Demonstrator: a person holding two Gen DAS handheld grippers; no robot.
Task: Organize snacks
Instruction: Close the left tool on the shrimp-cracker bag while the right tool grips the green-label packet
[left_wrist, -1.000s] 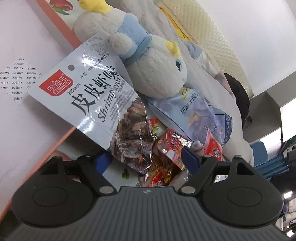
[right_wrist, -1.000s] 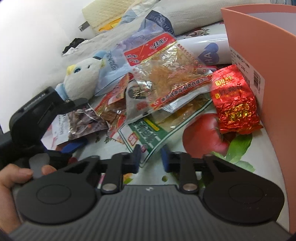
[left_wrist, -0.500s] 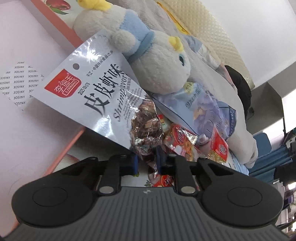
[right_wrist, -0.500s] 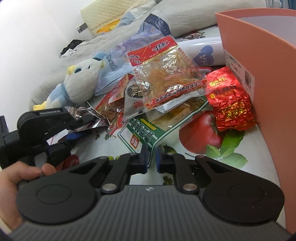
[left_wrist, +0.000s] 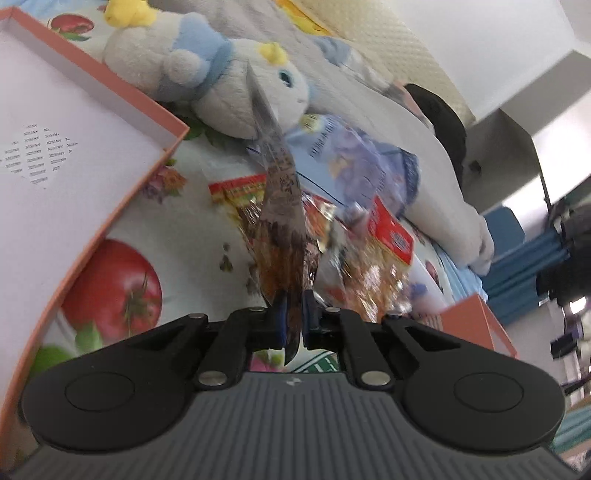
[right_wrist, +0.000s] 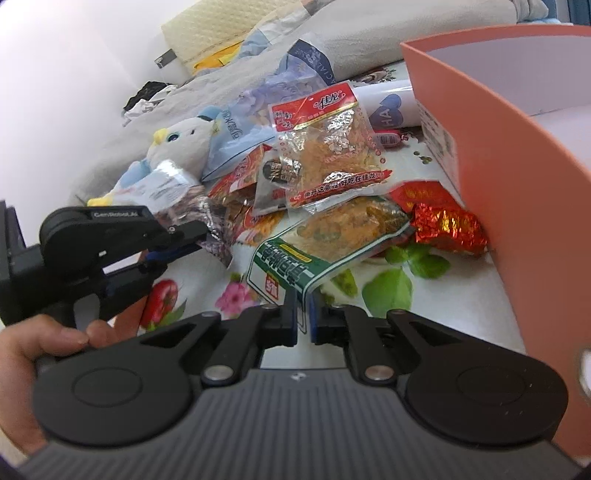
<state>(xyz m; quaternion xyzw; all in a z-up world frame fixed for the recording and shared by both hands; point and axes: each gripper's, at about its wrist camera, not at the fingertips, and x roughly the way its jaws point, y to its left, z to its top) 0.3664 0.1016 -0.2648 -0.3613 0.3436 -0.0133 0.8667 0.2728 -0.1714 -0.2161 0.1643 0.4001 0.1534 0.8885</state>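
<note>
The left gripper (left_wrist: 293, 321) was clamped on the lower end of a silver snack bag (left_wrist: 280, 206), which stood edge-on between its jaws, lifted off the flowered cloth (left_wrist: 207, 236). The right gripper (right_wrist: 303, 321) pinched the corner of a green-labelled packet (right_wrist: 295, 258), its jaws nearly together on the film. A bare strip of cloth lay between the snack pile (right_wrist: 317, 177) and each gripper. The wall of the orange box (right_wrist: 517, 192) stood close on the right, a red foil packet (right_wrist: 447, 229) pressed against its foot. In the left wrist view an orange lid's rim (left_wrist: 155, 110) hemmed the cloth on the left, with a plush toy (left_wrist: 221, 85) just behind its corner. A hand (right_wrist: 33, 354) gripped the left tool's handle. A second earlier the left jaws had stood wide with the silver bag lying face-up across the toy; since then they had closed on it and the bag had swung edge-on. The right jaws, then narrowly parted beside the green packet, had tightened onto it.
</note>
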